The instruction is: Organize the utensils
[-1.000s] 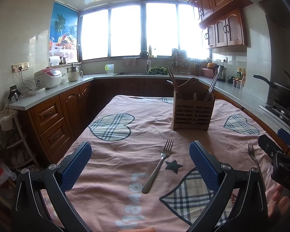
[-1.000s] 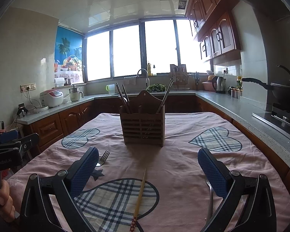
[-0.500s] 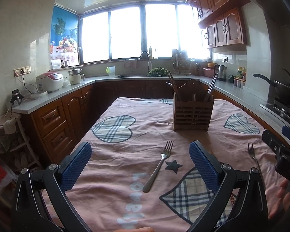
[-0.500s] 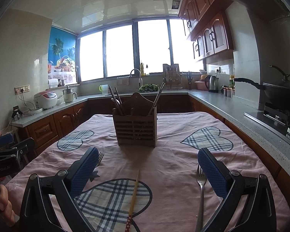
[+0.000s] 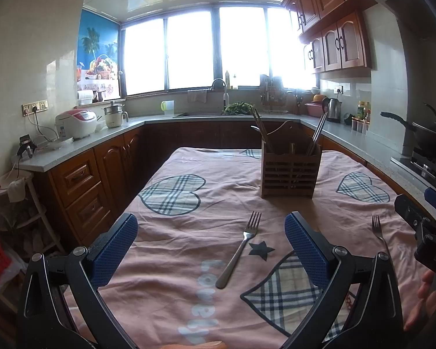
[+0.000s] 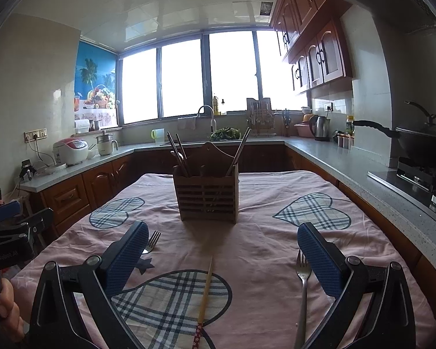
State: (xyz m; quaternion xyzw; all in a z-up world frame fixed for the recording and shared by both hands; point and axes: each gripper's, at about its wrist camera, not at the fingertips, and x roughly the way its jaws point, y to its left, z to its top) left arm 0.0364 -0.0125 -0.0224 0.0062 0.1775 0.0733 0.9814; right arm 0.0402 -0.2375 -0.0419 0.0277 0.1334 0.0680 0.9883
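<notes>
— Where are the utensils?

— Three lie loose on the pink tablecloth (image 5: 189, 232). One fork (image 5: 241, 247) rests tines away, just left of a dark star print. A second fork (image 6: 303, 285) lies farther right, tines also away. A single chopstick (image 6: 205, 293) lies between the two forks, across a plaid heart, patterned end toward the near edge.

— And the holder?

— The wooden holder (image 6: 207, 196) stands upright toward the middle of the table, well beyond all three loose pieces. Chopsticks already lean inside: one group at its left side, one at its right.

— Status of the left gripper?

— The left gripper (image 5: 210, 247) hovers above the cloth, blue pads wide apart, nothing between them. The first fork appears in the gap between the pads, nearer the right one, not touched.

— The right gripper?

— The right gripper (image 6: 222, 257) is likewise spread and empty. The chopstick shows roughly midway between its pads; the second fork sits just inside the right pad. No contact is visible.

— Anything else?

— A hand (image 6: 3, 305) grips the left tool's handle at the left edge of the right view. Behind the table, a counter (image 6: 357, 171) runs around the kitchen, with a rice cooker (image 5: 76, 123) on the left, a kettle (image 6: 319, 128) on the right and a wok (image 6: 421, 142) on the stove.
</notes>
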